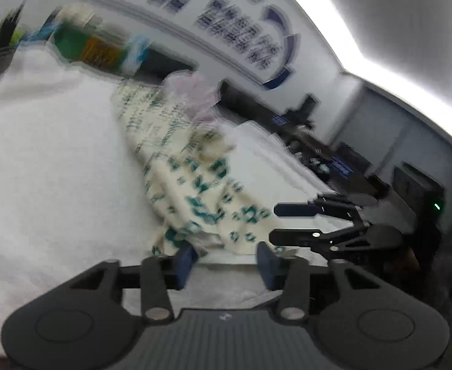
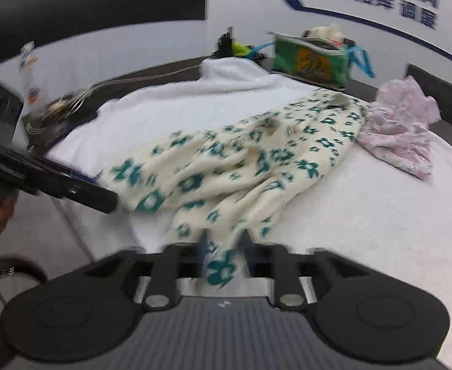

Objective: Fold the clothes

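Note:
A cream garment with teal flower print (image 2: 241, 160) lies crumpled across the white towel-covered table (image 2: 364, 231); it also shows in the left wrist view (image 1: 195, 185). My right gripper (image 2: 224, 246) has its jaws around the garment's near hem, and cloth lies between the fingers. My left gripper (image 1: 226, 259) is open, with its blue fingertips just short of the garment's near edge. The right gripper shows in the left wrist view (image 1: 290, 225) with its fingers apart. The left gripper shows as a dark bar in the right wrist view (image 2: 102, 200) at the garment's left edge.
A pink floral garment (image 2: 401, 129) lies crumpled at the far right of the table. A green bag (image 2: 312, 58) stands at the back edge. A dark device with cables (image 2: 56, 111) sits off the table's left side. The table's near edge drops to the floor at left.

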Demonstrator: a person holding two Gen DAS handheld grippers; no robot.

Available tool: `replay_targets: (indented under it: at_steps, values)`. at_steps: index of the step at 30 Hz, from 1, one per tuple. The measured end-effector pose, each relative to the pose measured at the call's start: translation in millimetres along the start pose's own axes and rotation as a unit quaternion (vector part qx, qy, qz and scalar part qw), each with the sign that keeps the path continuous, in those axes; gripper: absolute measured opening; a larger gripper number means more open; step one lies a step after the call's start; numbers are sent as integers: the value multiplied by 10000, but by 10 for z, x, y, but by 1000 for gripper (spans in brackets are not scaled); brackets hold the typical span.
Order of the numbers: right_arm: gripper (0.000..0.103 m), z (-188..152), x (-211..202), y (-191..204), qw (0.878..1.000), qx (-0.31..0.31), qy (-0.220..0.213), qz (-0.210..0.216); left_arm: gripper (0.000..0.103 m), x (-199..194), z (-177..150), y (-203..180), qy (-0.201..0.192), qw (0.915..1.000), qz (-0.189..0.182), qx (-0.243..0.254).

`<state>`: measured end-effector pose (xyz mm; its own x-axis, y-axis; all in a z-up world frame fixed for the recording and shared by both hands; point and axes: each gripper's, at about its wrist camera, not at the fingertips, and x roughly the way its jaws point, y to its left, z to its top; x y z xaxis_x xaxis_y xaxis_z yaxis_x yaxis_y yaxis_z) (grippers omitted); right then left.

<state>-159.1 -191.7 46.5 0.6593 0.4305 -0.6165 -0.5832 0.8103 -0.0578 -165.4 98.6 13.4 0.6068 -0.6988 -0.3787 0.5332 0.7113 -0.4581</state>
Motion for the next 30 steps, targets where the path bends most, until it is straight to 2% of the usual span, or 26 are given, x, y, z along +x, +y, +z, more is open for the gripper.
replay_targets:
  at_steps: [2,3,4,5,10,15,18,19,20,21,23,27,30]
  values:
    - [67,-56,-115,68,9989,-374,-273,79,81,-136,-15,-2,-273,9987,34,440]
    - [72,-76,-140,105,9980,-533,-306,117,84,-178,-18,10,-388,9973,105,620]
    - [77,-95,-165,142,9969,-693,-339,155,85,-168,-3,21,-392,9964,198,721]
    - [78,-113,-148,169,9962,-804,-289,165,83,-145,2,39,-300,9962,271,771]
    - [78,-204,61,264,9934,-1139,104,129,83,76,6,47,44,9944,350,999]
    - [74,-274,117,252,9937,-1116,22,69,79,207,-52,-28,270,9893,575,1316]
    - [52,-298,148,176,9955,-924,-92,203,57,288,-30,-47,316,9877,805,1302]
    - [31,-288,157,146,9960,-838,-178,247,37,319,-9,-50,339,9873,909,1256]
    - [19,-277,166,121,9962,-784,-256,274,14,350,13,-52,362,9868,1013,1210]
    - [16,-266,173,98,9962,-746,-330,306,6,380,34,-55,384,9862,1116,1163]
    - [6,-227,167,76,9955,-764,-440,354,5,363,50,-115,345,9846,1187,1233]
    - [4,-173,-6,167,9905,-1178,-553,453,4,175,3,-351,330,9832,932,1535]
    - [4,-170,-186,191,9874,-1363,-540,593,4,108,-73,-437,416,9842,805,1519]
